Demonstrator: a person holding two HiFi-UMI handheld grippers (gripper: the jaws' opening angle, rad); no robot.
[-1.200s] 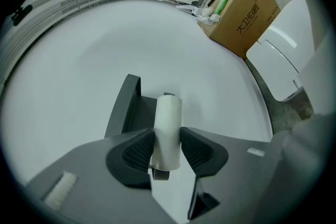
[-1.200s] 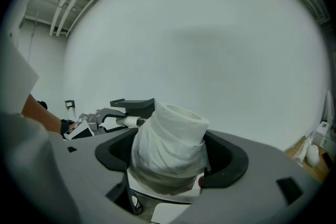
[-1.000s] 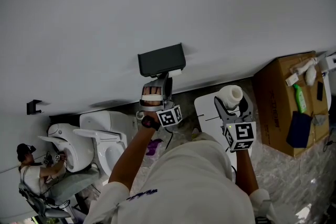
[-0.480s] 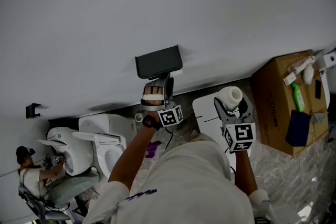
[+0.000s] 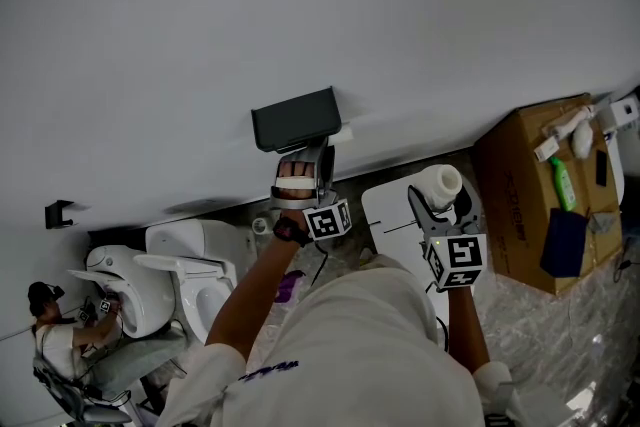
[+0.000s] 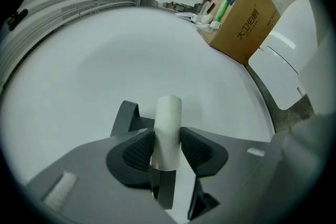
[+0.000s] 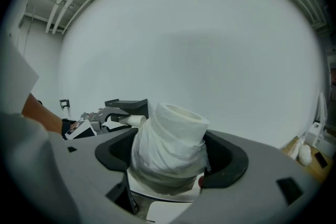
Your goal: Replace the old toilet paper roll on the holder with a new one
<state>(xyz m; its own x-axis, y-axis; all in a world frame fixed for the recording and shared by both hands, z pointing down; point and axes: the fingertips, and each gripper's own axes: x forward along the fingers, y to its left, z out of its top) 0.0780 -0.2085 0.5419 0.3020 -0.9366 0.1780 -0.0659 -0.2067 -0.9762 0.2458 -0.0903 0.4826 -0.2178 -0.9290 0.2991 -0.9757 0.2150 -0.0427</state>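
Left gripper view: the left gripper (image 6: 167,150) has both pads clamped on a bare cardboard core (image 6: 168,123). The core stands upright at lower centre against the blank white wall (image 6: 131,50), with no paper left on it.

Right gripper view: the right gripper (image 7: 170,162) is closed on a full new toilet paper roll (image 7: 170,144) at lower centre, its jaws set wide around the soft wraps. Beyond the roll, at middle left, the black holder (image 7: 126,105) shows on the wall with the core just beneath it.

Head view: both grippers are raised in front of the person's torso at lower centre. The left one is directly under the holder (image 5: 293,118) at mid-frame. The right one is off to its right, apart from the holder. Further off, a cardboard box (image 5: 530,205) stands at the right edge and toilets (image 5: 185,265) at lower left.

Progress, as judged: the spent core appears to be off the holder, so removal is done or nearly so. Whether the core is fully clear of the holder cannot be told. Mounting the new roll is not yet begun, and the core has yet to be put aside.
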